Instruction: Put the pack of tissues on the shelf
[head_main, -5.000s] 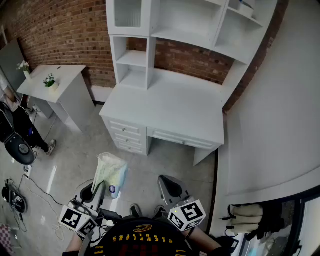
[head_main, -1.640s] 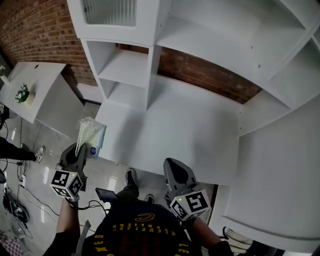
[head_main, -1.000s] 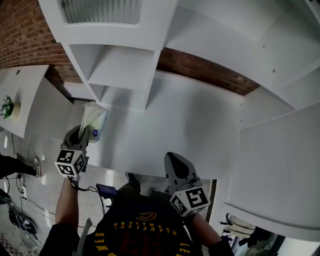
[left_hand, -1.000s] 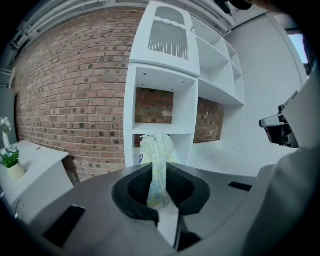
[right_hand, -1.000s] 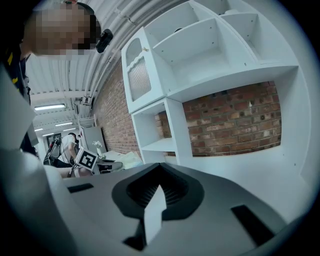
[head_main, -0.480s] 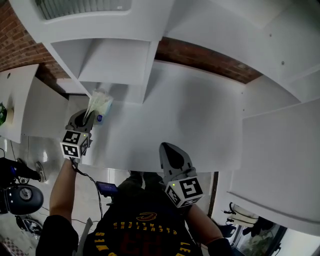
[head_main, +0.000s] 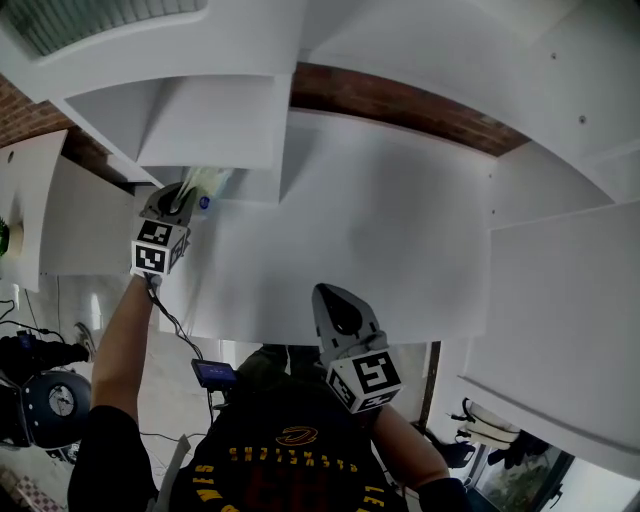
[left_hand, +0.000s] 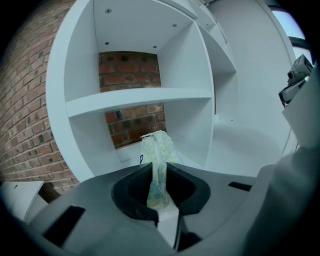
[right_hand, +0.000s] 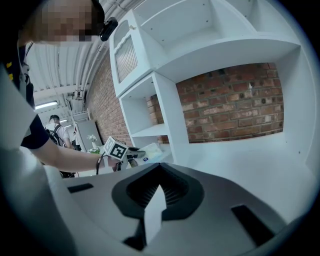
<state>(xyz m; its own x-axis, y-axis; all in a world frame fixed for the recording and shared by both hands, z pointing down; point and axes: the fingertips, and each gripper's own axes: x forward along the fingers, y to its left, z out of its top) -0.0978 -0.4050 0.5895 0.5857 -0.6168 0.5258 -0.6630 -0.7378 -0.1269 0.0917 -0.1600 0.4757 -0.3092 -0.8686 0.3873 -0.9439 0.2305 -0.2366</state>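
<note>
The pack of tissues (left_hand: 157, 150), pale green plastic with a blue mark, is pinched at its crimped end by my left gripper (left_hand: 159, 172), which is shut on it. The pack hangs in front of the lowest compartment of the white shelf unit (left_hand: 140, 97), just above the desk. From the head view the left gripper (head_main: 183, 198) is at the mouth of that compartment, and the pack (head_main: 207, 181) is partly hidden under the shelf board. My right gripper (head_main: 330, 298) hovers at the desk's front edge, shut and holding nothing. The right gripper view shows the pack (right_hand: 150, 152) at far left.
The white desk top (head_main: 380, 230) spreads wide between the two grippers. The shelf unit (head_main: 215, 120) overhangs it at the left, with a brick wall (head_main: 400, 100) behind. A white side panel (head_main: 560, 300) stands on the right, and a small white table (head_main: 25, 200) on the far left.
My left gripper has carried the pack forward and up, from beside the desk's left edge to the mouth of the lowest shelf compartment. The right gripper has stayed near the desk's front edge.
</note>
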